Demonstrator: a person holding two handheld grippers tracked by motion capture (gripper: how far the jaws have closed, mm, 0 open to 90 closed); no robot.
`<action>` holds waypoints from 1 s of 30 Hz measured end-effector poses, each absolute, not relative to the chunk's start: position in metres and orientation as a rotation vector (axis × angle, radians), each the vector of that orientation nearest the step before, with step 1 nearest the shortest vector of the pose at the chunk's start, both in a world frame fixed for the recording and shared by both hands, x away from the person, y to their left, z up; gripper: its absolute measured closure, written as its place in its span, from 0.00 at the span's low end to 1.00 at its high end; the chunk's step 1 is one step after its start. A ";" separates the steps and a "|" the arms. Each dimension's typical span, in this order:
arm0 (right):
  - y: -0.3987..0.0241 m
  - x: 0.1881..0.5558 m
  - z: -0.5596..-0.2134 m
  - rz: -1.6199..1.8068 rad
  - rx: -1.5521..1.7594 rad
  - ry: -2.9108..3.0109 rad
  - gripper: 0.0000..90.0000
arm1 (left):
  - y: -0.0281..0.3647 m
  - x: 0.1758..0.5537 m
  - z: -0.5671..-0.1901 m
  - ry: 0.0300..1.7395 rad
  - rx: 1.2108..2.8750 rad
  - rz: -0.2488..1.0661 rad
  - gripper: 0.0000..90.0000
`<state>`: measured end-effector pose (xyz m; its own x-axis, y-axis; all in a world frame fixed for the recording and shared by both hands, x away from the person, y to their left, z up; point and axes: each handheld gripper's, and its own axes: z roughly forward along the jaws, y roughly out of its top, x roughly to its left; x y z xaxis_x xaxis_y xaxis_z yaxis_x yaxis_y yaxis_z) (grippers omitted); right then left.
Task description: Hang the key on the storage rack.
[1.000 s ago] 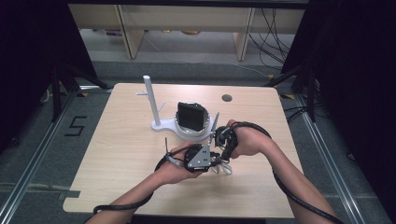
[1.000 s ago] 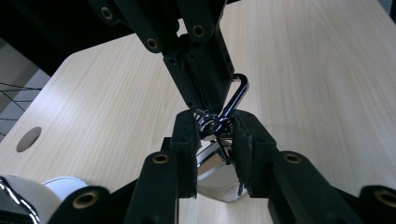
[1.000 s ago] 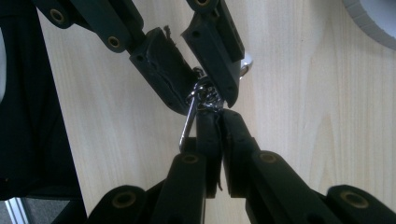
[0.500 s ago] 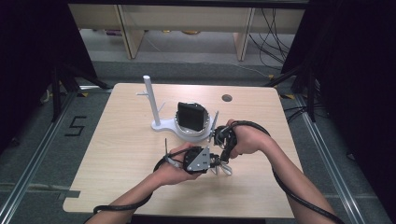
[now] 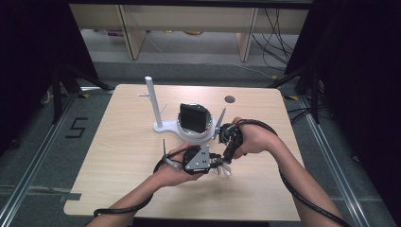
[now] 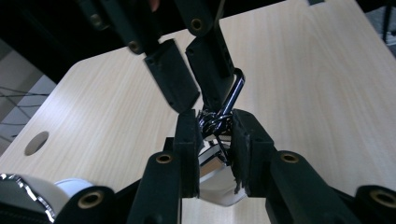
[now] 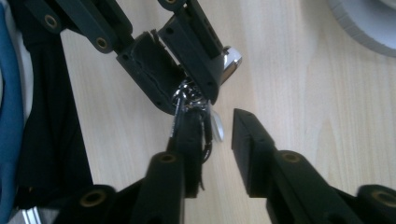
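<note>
up close, left tongs (image 6: 212, 135) clamp chrome keyring (image 6: 215, 122), right tongs (image 7: 212, 123) parted

We are looking down and forward over the whole table (image 5: 118, 156) from above, while both gripper views are sitting close over its wood, facing each other across the same metal clip (image 6: 223, 119).

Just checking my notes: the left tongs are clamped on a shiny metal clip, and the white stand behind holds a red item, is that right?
Not quite: the high view shows the item on the white stand is black, not red. The left tongs are indeed clamped on the shiny metal clip.
</note>
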<state>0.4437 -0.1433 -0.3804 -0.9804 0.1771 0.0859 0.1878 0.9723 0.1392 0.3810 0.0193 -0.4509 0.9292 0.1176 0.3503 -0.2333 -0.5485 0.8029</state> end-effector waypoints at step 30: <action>-0.147 0.450 -0.375 -0.323 -0.198 -2.972 0.54 | 0.020 0.373 -0.446 -0.284 2.126 0.497 0.81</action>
